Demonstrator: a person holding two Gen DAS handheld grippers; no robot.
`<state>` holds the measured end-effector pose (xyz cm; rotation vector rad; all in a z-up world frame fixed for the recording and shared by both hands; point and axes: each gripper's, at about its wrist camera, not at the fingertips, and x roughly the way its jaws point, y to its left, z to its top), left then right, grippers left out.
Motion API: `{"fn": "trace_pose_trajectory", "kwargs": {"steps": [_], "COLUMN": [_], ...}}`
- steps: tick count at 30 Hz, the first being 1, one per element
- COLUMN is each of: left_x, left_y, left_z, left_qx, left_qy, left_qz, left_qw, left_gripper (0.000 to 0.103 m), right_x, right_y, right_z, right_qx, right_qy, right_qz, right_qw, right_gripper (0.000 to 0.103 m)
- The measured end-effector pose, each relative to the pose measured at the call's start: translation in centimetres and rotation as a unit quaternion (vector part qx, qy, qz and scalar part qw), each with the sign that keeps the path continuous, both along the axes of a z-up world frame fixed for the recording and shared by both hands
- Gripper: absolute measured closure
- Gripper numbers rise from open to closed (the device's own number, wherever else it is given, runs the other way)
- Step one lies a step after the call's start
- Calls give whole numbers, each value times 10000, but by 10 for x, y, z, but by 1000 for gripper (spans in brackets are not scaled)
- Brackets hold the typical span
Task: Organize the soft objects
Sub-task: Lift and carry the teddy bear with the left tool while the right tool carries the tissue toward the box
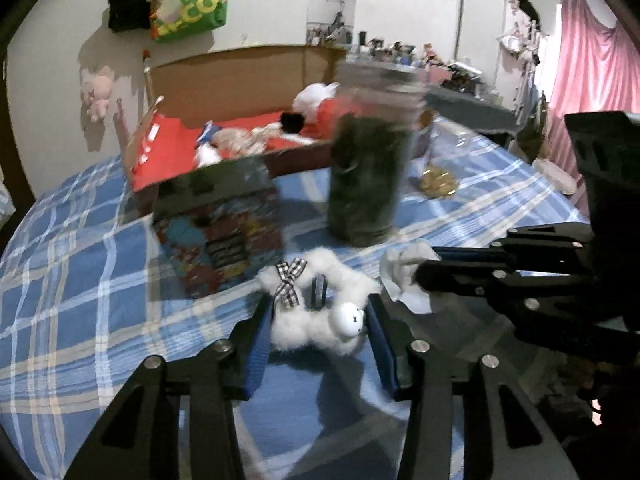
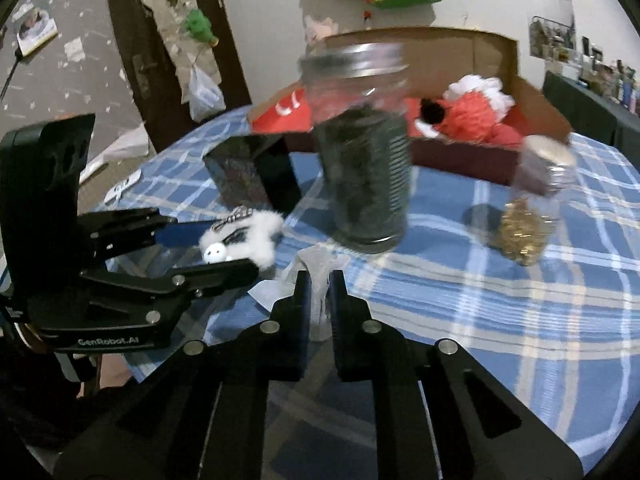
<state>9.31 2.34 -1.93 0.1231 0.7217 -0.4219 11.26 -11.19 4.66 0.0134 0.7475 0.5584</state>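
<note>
A white plush toy (image 1: 320, 320) wore a black-and-white checked bow (image 1: 289, 282) on the blue-and-white plaid tablecloth (image 1: 80, 300), near a crumpled white cloth (image 1: 404, 272), a multicoloured printed box (image 1: 220, 236) and a red-lined brown cardboard box (image 1: 240, 80).

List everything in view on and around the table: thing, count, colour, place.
Table: one, blue plaid cloth, underneath everything.
Plush bear: one, white with checked bow, between the left gripper's fingers.
Tissue: one, white, crumpled, pinched in the right gripper.
Jar: one, clear with dark contents and metal lid, mid-table.
Small jar: one, dark contents, silver lid, right of the jar.
Gold tinsel: one clump, below the small jar.
Printed box: one, multicoloured, left of the jar.
Cardboard box: one, brown with red lining, far side, holding soft toys.
Green bag: one, on the wall.
Left gripper: black, blue pads.
Right gripper: black, shut.
</note>
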Motion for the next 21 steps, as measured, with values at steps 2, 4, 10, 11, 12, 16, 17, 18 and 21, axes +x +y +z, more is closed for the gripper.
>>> {"fn": "trace_pose_trajectory", "kwargs": {"steps": [2,4,10,11,12,16,17,18,21], "left_x": [-3,-5,-1,0,0,2,2,2,3], "left_y": [-7,-15,-33,-35,-36,-38,-38,-37,-37], "left_z": [5,8,9,8,8,7,7,7,7], "left_qx": [-58,-78,-203,-220,-217,-228,-223,-227,-226], "left_qy": [-49,-100,-69,-58,-49,-16,-13,-11,-1], "left_qz": [-113,-206,-375,-383,-384,-375,-371,-371,-357], "left_qw": [9999,9997,9991,9990,9990,9990,9991,9991,9991], "left_gripper": [56,56,56,56,56,56,56,56,56], "right_x": [0,0,1,1,2,3,2,3,3], "right_y": [-8,-17,-29,-29,-30,-31,-32,-32,-32], "right_z": [4,7,9,9,9,8,8,8,7], "right_qx": [51,74,40,57,54,46,47,47,51], "right_qy": [-25,-37,-56,-45,-37,-39,-42,-27,-2], "right_qz": [-86,-178,-273,-266,-267,-282,-293,-291,-295], "right_qw": [9999,9998,9996,9996,9996,9996,9996,9996,9996], "right_gripper": [94,94,94,94,94,94,94,94,94]}}
